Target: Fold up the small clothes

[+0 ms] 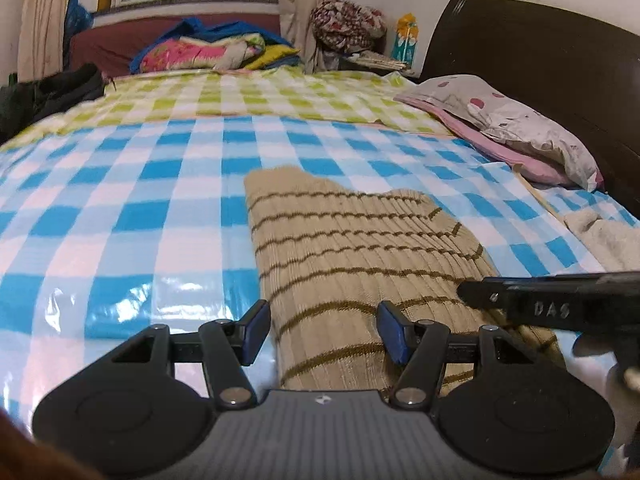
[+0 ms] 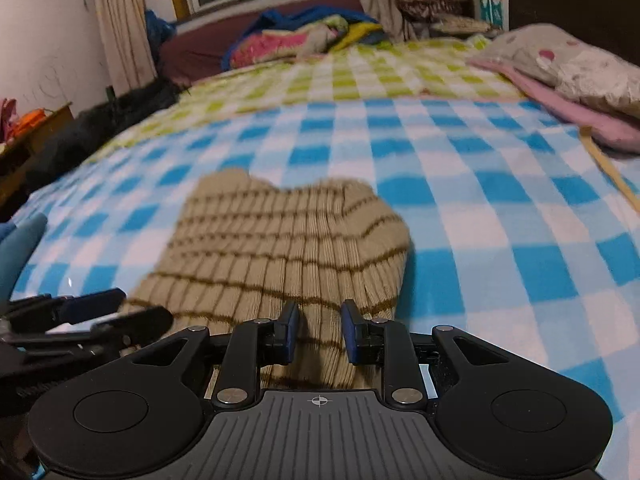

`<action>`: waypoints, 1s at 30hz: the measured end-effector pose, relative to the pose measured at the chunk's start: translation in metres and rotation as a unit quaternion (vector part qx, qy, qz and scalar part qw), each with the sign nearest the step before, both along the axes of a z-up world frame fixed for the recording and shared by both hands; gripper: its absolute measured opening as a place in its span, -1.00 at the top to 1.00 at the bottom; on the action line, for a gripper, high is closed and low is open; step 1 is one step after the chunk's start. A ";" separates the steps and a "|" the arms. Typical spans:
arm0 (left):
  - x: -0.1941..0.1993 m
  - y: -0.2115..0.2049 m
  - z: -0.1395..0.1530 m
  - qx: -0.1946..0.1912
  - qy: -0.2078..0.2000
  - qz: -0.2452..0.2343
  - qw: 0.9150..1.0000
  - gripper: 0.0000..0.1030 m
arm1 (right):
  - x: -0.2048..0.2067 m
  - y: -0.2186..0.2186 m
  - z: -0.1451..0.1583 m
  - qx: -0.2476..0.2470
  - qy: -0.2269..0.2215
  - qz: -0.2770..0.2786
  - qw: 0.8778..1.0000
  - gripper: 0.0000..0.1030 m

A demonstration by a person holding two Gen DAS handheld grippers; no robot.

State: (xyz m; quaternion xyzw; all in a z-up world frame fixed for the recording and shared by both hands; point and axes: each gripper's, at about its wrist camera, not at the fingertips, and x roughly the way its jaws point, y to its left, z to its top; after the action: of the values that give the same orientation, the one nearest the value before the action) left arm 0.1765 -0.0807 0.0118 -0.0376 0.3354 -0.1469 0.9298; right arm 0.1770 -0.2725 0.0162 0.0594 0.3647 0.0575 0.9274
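Observation:
A beige ribbed knit garment with thin brown stripes (image 1: 344, 248) lies on the blue-and-white checked bed cover (image 1: 120, 216). My left gripper (image 1: 324, 330) is open, its blue pads straddling the garment's near left part. My right gripper (image 2: 319, 330) hovers over the garment's near edge (image 2: 280, 240), jaws partly open with the cloth between the pads, not clamped. The right gripper's fingers (image 1: 540, 300) show at the right of the left wrist view; the left gripper's fingers (image 2: 92, 308) show at the left of the right wrist view.
A pillow on a pink cloth (image 1: 520, 120) lies by the dark headboard (image 1: 540, 52) on the right. A green checked sheet (image 1: 240, 96) and a pile of bright bedding (image 1: 216, 48) lie beyond. Dark clothes (image 1: 52, 88) sit at the left edge. A towel (image 1: 604, 236) lies right.

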 end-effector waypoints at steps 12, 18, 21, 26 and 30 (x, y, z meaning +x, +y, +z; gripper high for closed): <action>-0.016 -0.001 0.007 0.011 0.010 0.013 1.000 -0.27 | -0.035 0.007 0.014 -0.002 0.002 -0.001 1.000 0.52; -0.023 -0.002 0.002 0.035 0.034 0.006 0.999 -0.28 | -0.044 0.011 0.008 -0.005 0.019 -0.010 1.000 0.50; -0.029 -0.003 0.000 0.035 0.039 0.006 0.999 -0.28 | -0.047 0.013 0.007 -0.012 0.027 -0.015 0.999 0.50; -0.039 -0.005 -0.004 0.038 0.044 0.003 0.998 -0.28 | -0.060 0.014 0.008 -0.017 0.024 -0.016 0.999 0.46; -0.043 -0.008 -0.005 0.040 0.049 0.001 0.998 -0.28 | -0.065 0.015 0.005 -0.025 0.030 -0.014 0.999 0.45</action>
State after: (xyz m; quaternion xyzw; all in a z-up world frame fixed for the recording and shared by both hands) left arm 0.1335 -0.0885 0.0067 -0.0083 0.3864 -0.1301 0.9131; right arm 0.1119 -0.2576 0.0208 0.0431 0.3926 0.0339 0.9181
